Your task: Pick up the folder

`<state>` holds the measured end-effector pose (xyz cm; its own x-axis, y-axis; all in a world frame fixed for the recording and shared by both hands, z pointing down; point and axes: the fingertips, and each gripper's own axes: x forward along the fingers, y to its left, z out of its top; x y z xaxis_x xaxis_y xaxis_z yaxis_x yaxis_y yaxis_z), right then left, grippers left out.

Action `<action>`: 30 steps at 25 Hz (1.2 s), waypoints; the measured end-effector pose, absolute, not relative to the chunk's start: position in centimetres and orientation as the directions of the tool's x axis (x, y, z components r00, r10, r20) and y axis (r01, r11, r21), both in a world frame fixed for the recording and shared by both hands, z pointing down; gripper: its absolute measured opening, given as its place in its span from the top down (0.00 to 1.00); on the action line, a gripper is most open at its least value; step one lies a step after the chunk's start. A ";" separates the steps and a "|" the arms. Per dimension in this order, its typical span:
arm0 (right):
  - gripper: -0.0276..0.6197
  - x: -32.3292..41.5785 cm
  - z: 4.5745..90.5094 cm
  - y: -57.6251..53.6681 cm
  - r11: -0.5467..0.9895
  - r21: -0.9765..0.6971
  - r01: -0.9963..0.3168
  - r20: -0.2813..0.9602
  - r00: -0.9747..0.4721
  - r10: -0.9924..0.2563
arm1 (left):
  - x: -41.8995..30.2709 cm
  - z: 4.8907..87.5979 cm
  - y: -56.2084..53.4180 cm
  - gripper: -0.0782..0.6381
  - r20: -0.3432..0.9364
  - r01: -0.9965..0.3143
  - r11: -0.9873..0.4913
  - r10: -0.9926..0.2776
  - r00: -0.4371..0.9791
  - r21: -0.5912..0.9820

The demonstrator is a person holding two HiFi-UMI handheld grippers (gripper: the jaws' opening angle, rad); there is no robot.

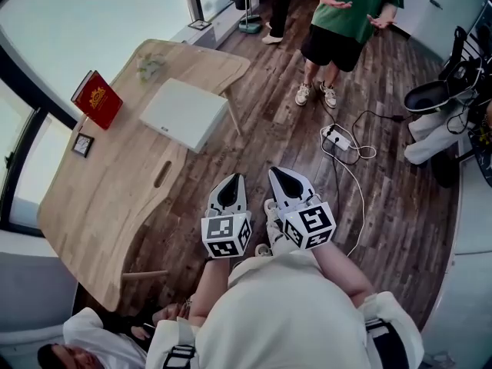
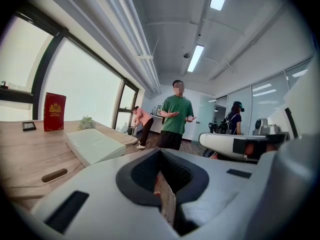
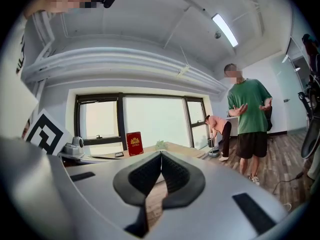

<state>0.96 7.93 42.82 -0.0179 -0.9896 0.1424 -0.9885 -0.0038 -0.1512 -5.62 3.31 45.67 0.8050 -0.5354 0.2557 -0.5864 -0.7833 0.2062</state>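
Head view: the left gripper (image 1: 233, 181) and the right gripper (image 1: 280, 177) are side by side above the wooden floor, clear of the table (image 1: 92, 206). Both have their jaws together with nothing between them. The white folder (image 1: 184, 114) lies flat on the table, ahead and left of the left claw and well apart from it. A red cover (image 1: 98, 98) stands farther left. A power strip (image 1: 338, 138) lies ahead and right of the right claw, with a person in green (image 1: 346, 21) beyond it.

Left gripper view: the pads meet at the tips. The folder (image 2: 95, 145) is ahead to the left, and the red cover (image 2: 54, 111) stands behind it.

Right gripper view: the jaws are closed and empty. The red cover (image 3: 134, 143) stands just left of the tips, far off.
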 end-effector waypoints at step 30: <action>0.93 6.8 42.6 -9.0 0.225 -0.169 -0.960 0.126 -0.247 -0.961 | -1.0 45.7 -11.4 0.86 0.276 -0.748 -0.639 -0.697 0.662 0.183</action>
